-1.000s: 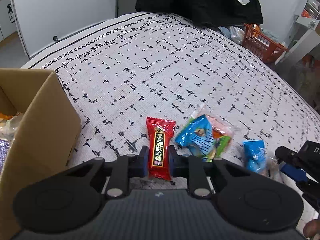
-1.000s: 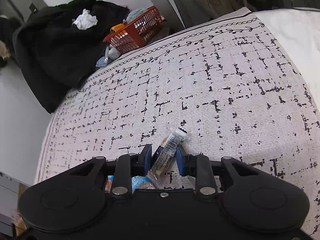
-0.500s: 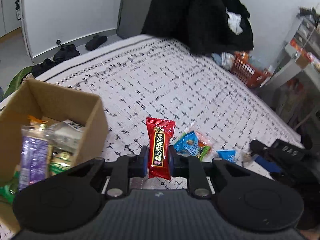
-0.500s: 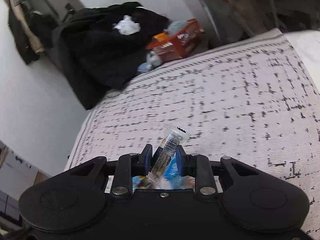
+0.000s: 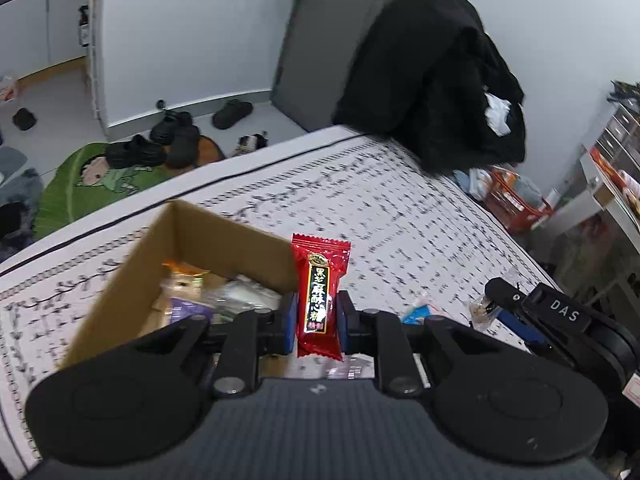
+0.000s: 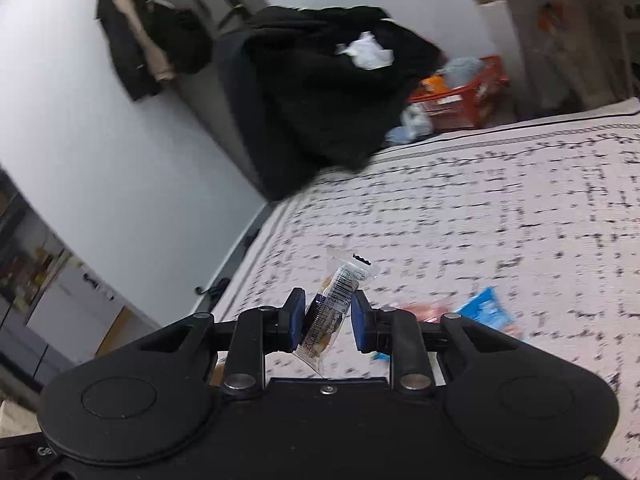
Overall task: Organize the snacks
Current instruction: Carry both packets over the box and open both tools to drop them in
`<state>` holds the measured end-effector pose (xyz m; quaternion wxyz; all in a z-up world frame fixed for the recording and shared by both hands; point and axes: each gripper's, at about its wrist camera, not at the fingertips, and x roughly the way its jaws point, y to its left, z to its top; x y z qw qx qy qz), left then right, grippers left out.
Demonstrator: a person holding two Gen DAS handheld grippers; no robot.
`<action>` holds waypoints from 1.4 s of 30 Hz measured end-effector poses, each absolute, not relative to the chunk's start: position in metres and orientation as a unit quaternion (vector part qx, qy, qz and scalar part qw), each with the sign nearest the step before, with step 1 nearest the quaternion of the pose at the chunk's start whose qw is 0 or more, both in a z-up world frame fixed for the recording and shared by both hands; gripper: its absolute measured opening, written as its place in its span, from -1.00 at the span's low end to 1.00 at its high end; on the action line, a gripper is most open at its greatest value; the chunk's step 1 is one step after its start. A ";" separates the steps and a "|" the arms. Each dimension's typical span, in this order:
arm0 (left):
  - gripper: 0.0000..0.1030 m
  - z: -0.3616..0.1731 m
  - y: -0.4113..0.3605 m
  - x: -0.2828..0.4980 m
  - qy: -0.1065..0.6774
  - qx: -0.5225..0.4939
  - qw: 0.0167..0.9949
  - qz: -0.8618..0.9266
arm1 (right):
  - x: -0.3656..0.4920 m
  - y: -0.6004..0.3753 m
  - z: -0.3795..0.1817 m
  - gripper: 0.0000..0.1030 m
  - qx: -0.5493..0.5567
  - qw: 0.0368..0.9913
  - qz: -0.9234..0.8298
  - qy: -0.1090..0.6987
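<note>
My left gripper is shut on a red candy packet with gold lettering, held upright in the air by the near right corner of an open cardboard box. Several snack packets lie inside the box. My right gripper is shut on a clear-wrapped snack bar with a barcode, lifted above the bed. In the left wrist view the right gripper shows at the right, with its bar. A blue snack packet and a reddish one lie on the patterned bedspread below.
A black coat pile sits at the bed's far end, with an orange basket beside it. Shoes and a green mat lie on the floor left of the bed. Shelves stand at the right.
Both grippers have risen from the bedspread with their snacks. The left one has swung left toward the box, which now shows its inside.
</note>
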<state>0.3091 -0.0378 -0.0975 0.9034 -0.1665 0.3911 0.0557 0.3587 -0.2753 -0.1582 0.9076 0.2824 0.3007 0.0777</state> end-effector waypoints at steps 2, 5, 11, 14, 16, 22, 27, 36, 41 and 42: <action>-0.63 -0.095 -0.028 0.304 0.391 -0.170 0.902 0.066 | 0.356 -0.264 -0.155 -0.52 0.278 0.908 0.091 0.301; -0.63 -0.090 -0.012 0.295 0.387 -0.177 0.901 0.079 | 0.353 -0.251 -0.149 -0.52 0.271 0.909 0.104 0.299; -0.63 -0.087 0.014 0.281 0.385 -0.189 0.898 0.096 | 0.349 -0.229 -0.143 -0.52 0.251 0.912 0.124 0.299; -0.63 -0.087 0.025 0.275 0.383 -0.193 0.897 0.103 | 0.346 -0.216 -0.140 -0.52 0.238 0.916 0.128 0.297; -0.63 -0.086 0.032 0.272 0.381 -0.196 0.897 0.105 | 0.345 -0.209 -0.139 -0.52 0.230 0.919 0.129 0.294; -0.62 -0.087 0.049 0.270 0.378 -0.210 0.895 0.105 | 0.345 -0.190 -0.141 -0.52 0.220 0.918 0.142 0.297; -0.62 -0.099 0.059 0.272 0.390 -0.222 0.888 0.103 | 0.345 -0.175 -0.144 -0.52 0.210 0.917 0.154 0.302; -0.54 -0.114 0.077 0.284 0.412 -0.229 0.876 0.106 | 0.356 -0.147 -0.154 -0.52 0.194 0.910 0.175 0.321; -0.43 -0.120 0.090 0.289 0.419 -0.246 0.867 0.114 | 0.363 -0.134 -0.160 -0.52 0.197 0.905 0.185 0.328; -0.40 -0.120 0.092 0.289 0.419 -0.247 0.866 0.115 | 0.365 -0.131 -0.162 -0.52 0.197 0.904 0.186 0.330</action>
